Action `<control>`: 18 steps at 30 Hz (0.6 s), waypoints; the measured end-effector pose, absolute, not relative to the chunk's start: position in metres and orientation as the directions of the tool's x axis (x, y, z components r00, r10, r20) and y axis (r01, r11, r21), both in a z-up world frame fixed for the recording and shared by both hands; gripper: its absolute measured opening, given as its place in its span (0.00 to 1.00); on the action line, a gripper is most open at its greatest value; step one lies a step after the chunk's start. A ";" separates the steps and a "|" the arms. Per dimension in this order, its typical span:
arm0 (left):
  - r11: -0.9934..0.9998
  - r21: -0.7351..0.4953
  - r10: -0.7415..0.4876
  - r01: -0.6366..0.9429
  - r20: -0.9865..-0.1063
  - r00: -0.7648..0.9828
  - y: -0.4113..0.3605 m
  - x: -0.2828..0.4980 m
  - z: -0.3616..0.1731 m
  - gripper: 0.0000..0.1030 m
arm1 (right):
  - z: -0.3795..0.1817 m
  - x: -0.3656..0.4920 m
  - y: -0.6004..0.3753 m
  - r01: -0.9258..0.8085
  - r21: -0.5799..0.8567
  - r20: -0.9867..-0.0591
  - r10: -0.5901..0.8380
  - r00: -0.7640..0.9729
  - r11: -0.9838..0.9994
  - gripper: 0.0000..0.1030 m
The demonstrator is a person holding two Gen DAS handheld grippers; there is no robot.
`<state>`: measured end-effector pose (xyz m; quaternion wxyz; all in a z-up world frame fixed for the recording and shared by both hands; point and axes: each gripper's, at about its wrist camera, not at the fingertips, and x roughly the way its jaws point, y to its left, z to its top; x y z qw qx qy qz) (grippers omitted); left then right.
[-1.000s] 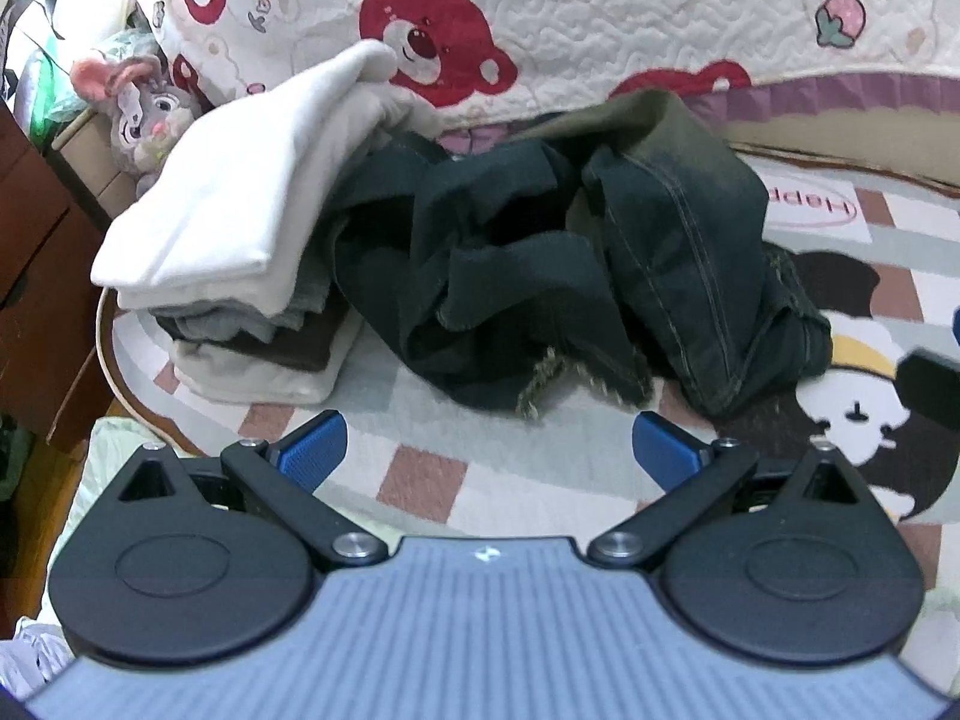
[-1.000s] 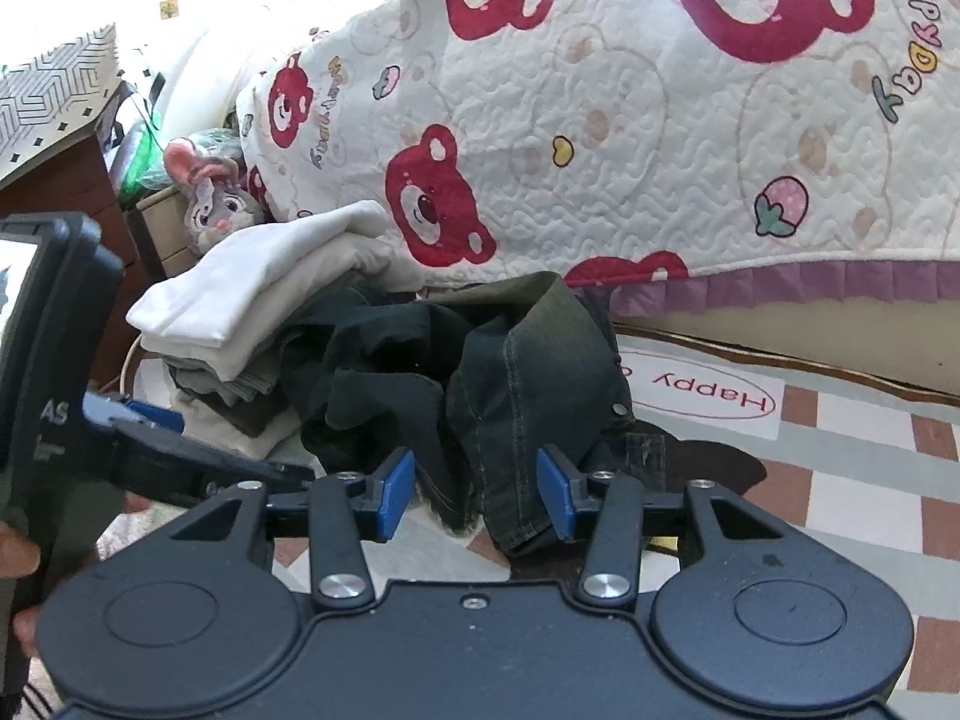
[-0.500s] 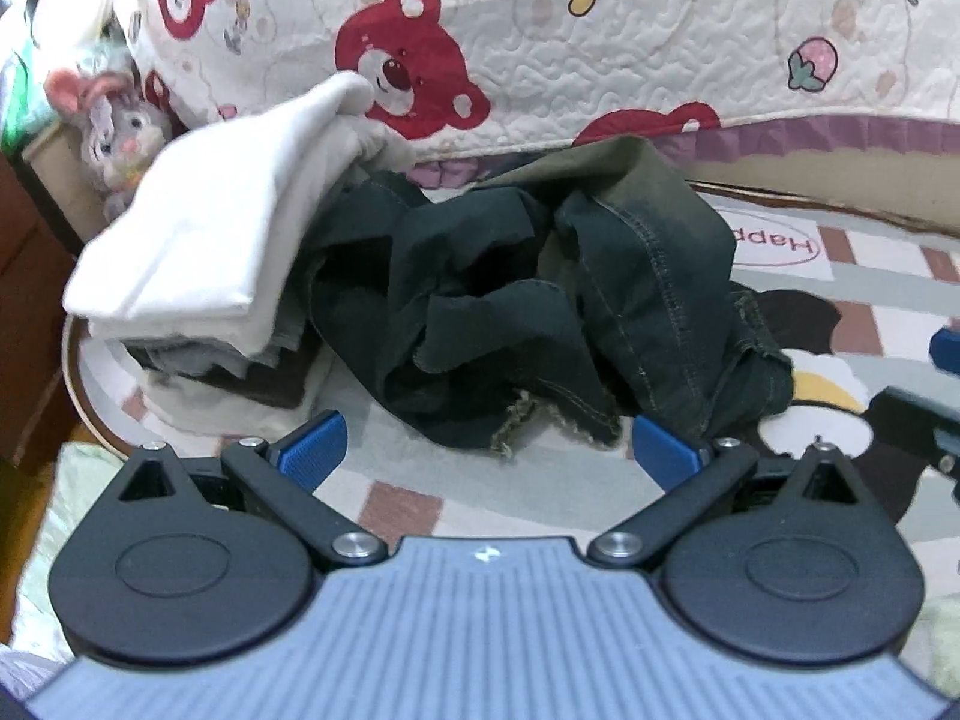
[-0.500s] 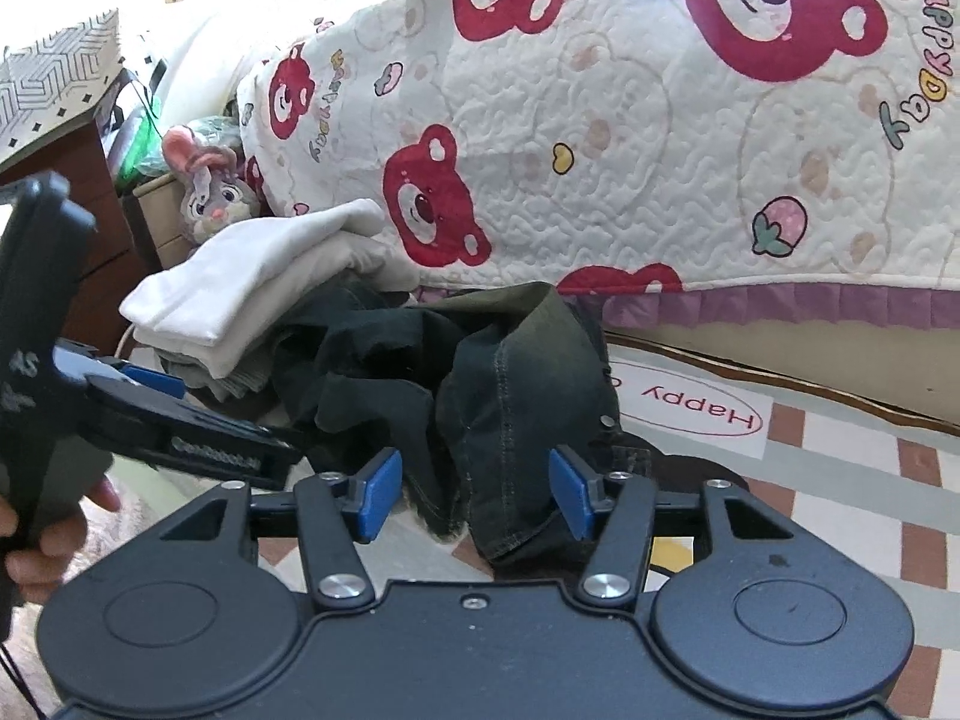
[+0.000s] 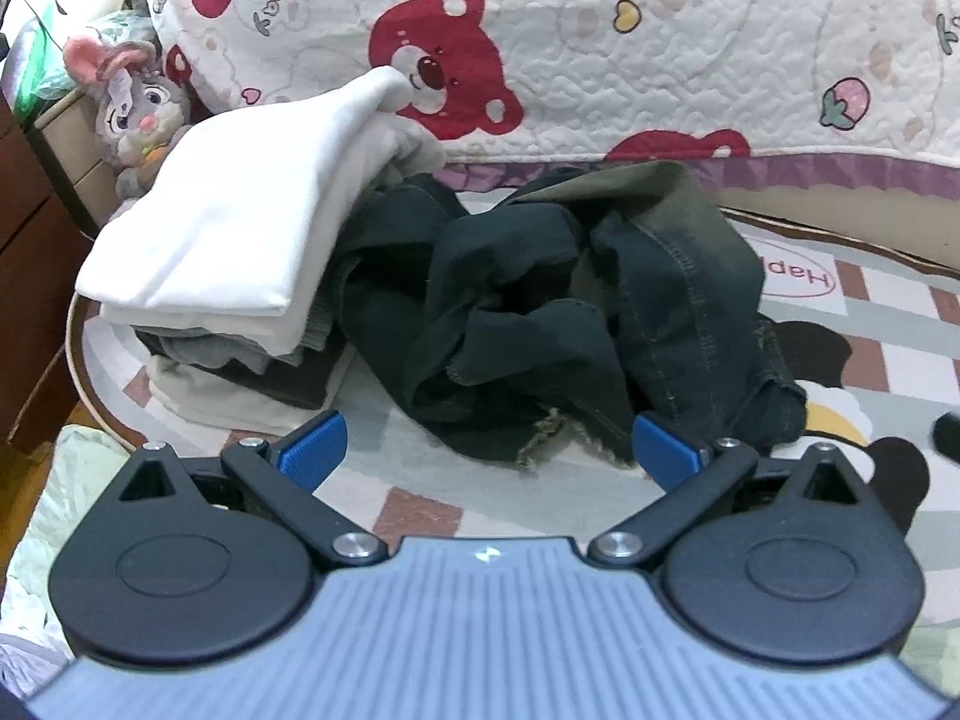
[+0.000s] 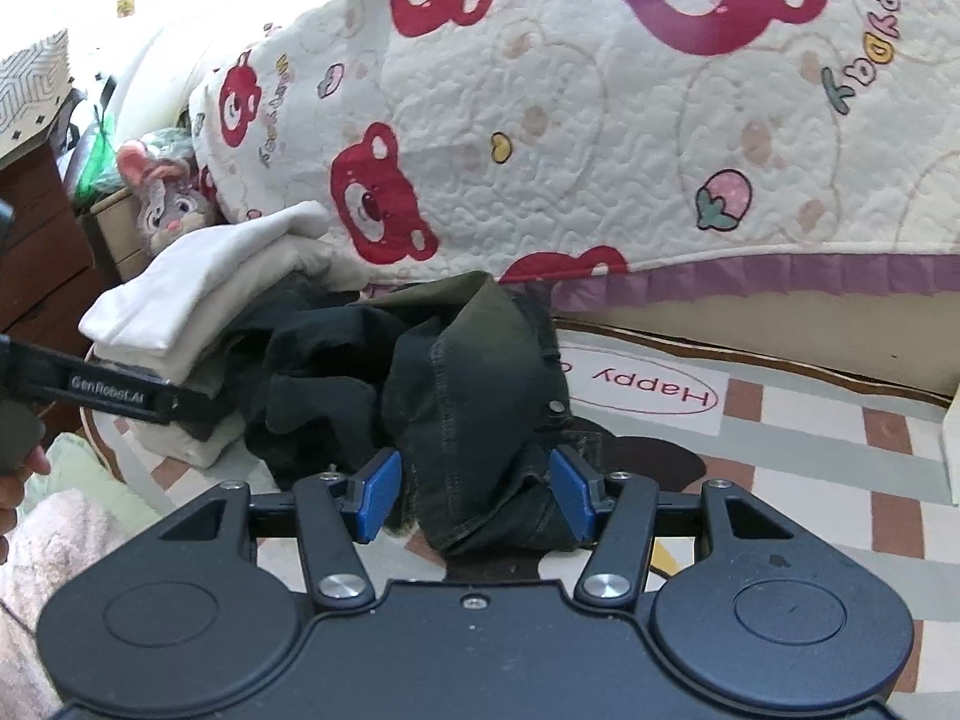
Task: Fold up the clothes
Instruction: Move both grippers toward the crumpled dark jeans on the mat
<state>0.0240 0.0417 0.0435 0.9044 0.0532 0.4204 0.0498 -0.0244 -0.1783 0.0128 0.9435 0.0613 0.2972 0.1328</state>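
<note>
Left gripper [image 5: 489,455]: jaws spread wide, nothing between blue pads, angled downward. Right gripper [image 6: 474,497]: jaws apart, angled down. Person's hand [image 6: 18,480] at left edge of right view.

Bear-print quilt [image 5: 660,60] hangs over the bed edge, purple frill along the bottom. Grey bunny plush [image 5: 135,114] sits left against it, beside a brown wooden cabinet [image 5: 24,276]. Checked cartoon mat [image 6: 810,450] covers the floor.

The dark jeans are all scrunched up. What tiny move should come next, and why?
Probably ease the right hand-held gripper forward and close on the jeans. Its fingers are open, with a crumpled fold between them, not pinched.
</note>
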 end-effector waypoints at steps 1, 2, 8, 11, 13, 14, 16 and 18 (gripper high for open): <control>0.989 0.139 0.138 -0.048 -0.757 0.639 0.043 0.025 0.043 1.00 | 0.014 -0.024 -0.180 -0.215 0.204 -0.540 0.293 0.789 0.955 0.59; 0.989 0.141 0.141 -0.051 -0.758 0.637 0.043 0.025 0.043 1.00 | 0.015 -0.024 -0.181 -0.217 0.213 -0.536 0.299 0.789 0.953 0.59; 0.988 0.146 0.139 -0.041 -0.766 0.628 0.042 0.024 0.042 1.00 | 0.021 -0.023 -0.180 -0.246 0.248 -0.514 0.343 0.786 0.937 0.59; 0.987 0.156 0.139 -0.028 -0.765 0.629 0.040 0.023 0.042 1.00 | 0.021 -0.025 -0.174 -0.262 0.237 -0.514 0.350 0.783 0.935 0.59; 0.987 0.162 0.138 -0.019 -0.765 0.629 0.038 0.022 0.042 1.00 | 0.021 -0.025 -0.171 -0.270 0.232 -0.514 0.353 0.782 0.935 0.60; 0.986 0.164 0.137 -0.015 -0.766 0.628 0.038 0.022 0.041 1.00 | 0.021 -0.026 -0.170 -0.270 0.231 -0.515 0.353 0.781 0.935 0.60; 0.986 0.165 0.134 -0.009 -0.767 0.627 0.037 0.021 0.041 1.00 | 0.020 -0.027 -0.169 -0.271 0.231 -0.516 0.354 0.780 0.935 0.60; 0.986 0.165 0.131 -0.003 -0.770 0.624 0.036 0.022 0.040 1.00 | 0.020 -0.027 -0.169 -0.271 0.231 -0.518 0.354 0.779 0.935 0.60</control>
